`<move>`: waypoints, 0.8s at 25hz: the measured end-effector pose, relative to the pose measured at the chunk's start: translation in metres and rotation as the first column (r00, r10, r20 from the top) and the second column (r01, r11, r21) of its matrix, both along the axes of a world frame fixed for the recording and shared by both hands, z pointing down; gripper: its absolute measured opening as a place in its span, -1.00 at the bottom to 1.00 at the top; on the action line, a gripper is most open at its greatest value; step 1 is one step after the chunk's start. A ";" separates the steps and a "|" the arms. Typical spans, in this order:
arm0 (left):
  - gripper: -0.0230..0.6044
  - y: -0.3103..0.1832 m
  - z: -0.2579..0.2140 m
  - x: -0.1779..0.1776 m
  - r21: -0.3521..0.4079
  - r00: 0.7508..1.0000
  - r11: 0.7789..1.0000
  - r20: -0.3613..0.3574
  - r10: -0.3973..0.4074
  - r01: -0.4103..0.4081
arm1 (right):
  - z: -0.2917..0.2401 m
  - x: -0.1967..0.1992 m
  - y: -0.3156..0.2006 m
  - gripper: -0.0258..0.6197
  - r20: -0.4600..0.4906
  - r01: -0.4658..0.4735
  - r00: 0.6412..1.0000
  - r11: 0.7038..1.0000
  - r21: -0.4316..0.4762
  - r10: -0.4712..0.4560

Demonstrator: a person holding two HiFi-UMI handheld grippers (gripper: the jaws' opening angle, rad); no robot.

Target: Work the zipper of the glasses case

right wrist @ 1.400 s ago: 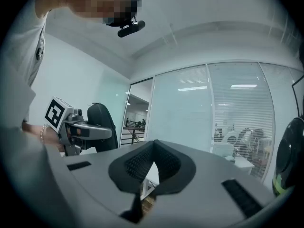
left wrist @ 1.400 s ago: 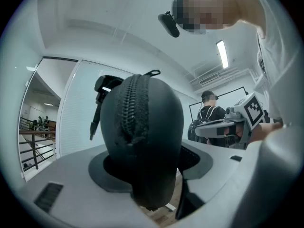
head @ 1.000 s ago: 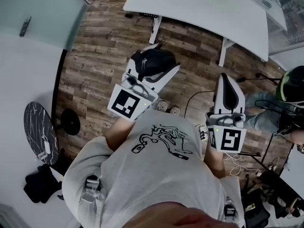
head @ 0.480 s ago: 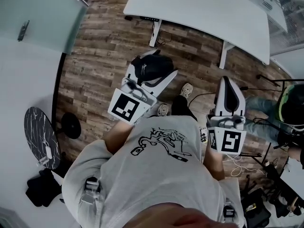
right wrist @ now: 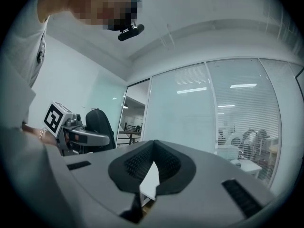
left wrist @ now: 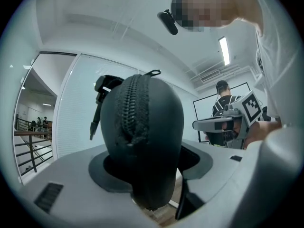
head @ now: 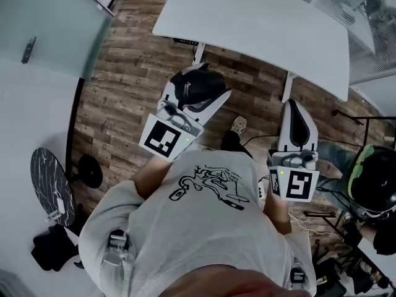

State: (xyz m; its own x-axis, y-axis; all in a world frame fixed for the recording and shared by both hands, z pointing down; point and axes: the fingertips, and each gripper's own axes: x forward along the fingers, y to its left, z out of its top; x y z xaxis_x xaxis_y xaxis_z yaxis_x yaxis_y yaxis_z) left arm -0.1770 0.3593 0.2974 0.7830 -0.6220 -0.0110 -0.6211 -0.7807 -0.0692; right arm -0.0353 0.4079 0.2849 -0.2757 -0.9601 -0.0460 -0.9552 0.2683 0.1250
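Firmly gripped in left claw (left wrist: 149, 184), black glasses case (left wrist: 147, 122), zipper (left wrist: 130, 108) seemingly closed; right claw (right wrist: 147, 175) shut, empty.

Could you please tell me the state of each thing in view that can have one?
glasses case: clamped upright between the jaws, zipper looks closed where visible.
left gripper: shut on the glasses case.
right gripper: jaws together, nothing between them.

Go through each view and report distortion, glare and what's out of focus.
Head view: evenly lit, sharp, no glare. Left gripper view: round fisheye frame with dark corners, glasses case dark against pale walls, ceiling lamp blown out. Right gripper view: same fisheye, glass wall bright and hazy.
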 end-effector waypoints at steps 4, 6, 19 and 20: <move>-0.04 -0.043 -0.011 0.040 -0.004 1.000 1.000 -0.025 0.001 -0.002 | -0.002 0.035 -0.044 -0.91 0.017 0.004 1.000 1.000 -0.006 -0.004; -0.04 -0.063 -0.018 0.063 0.005 1.000 1.000 -0.023 0.009 -0.009 | -0.007 0.055 -0.066 -0.91 0.022 0.005 1.000 1.000 -0.004 -0.005; -0.04 -0.166 -0.008 0.169 -0.001 0.999 1.000 0.034 -0.014 0.014 | 0.006 0.173 -0.170 -0.91 0.061 0.006 0.998 0.999 -0.032 -0.004; -0.04 -0.172 -0.005 0.173 -0.005 0.999 1.000 0.041 -0.016 0.016 | 0.008 0.177 -0.176 -0.91 0.064 0.011 0.998 0.999 -0.036 -0.008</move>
